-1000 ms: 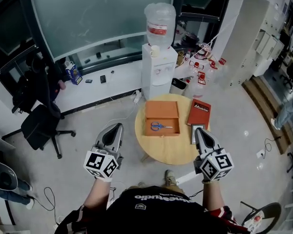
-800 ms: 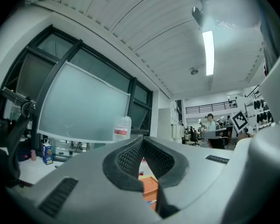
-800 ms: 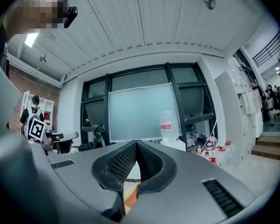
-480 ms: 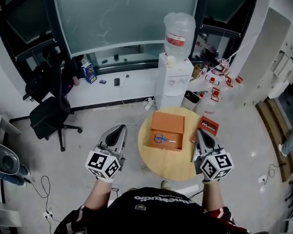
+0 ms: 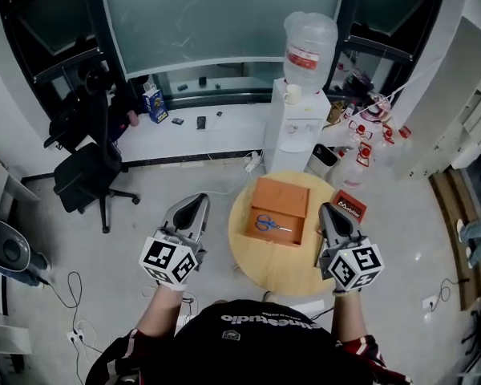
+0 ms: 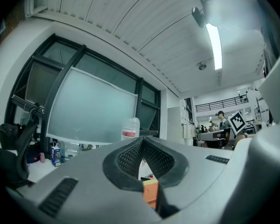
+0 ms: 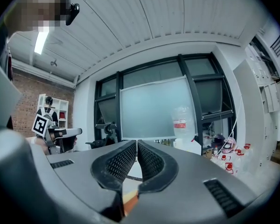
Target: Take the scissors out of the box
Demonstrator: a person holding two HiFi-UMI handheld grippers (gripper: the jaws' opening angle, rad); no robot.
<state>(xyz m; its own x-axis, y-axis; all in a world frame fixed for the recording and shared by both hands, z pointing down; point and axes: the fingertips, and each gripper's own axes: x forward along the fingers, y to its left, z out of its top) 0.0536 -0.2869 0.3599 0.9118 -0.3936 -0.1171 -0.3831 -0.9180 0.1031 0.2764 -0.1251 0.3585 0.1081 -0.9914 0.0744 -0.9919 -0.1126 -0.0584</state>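
An open orange box (image 5: 279, 207) sits on a round wooden table (image 5: 276, 265), and blue-handled scissors (image 5: 271, 224) lie inside it. My left gripper (image 5: 199, 202) hovers off the table's left edge, level, jaws shut and empty. In the left gripper view (image 6: 142, 140) the pads meet at the tip, with the box (image 6: 150, 190) showing below them. My right gripper (image 5: 328, 209) hangs over the table's right side beside the box. Its jaws (image 7: 136, 142) are opening, a thin slit between the tips, nothing in them. Neither gripper touches the scissors.
A red book (image 5: 349, 207) lies on the table right of the box. A water dispenser (image 5: 303, 127) stands behind the table. A black office chair (image 5: 84, 184) is at the left, and red-capped bottles (image 5: 367, 139) sit on the floor at the back right.
Both grippers have moved forward toward the table, the right one farther. The right one now sits beside the box rather than short of it. The scissors have not moved.
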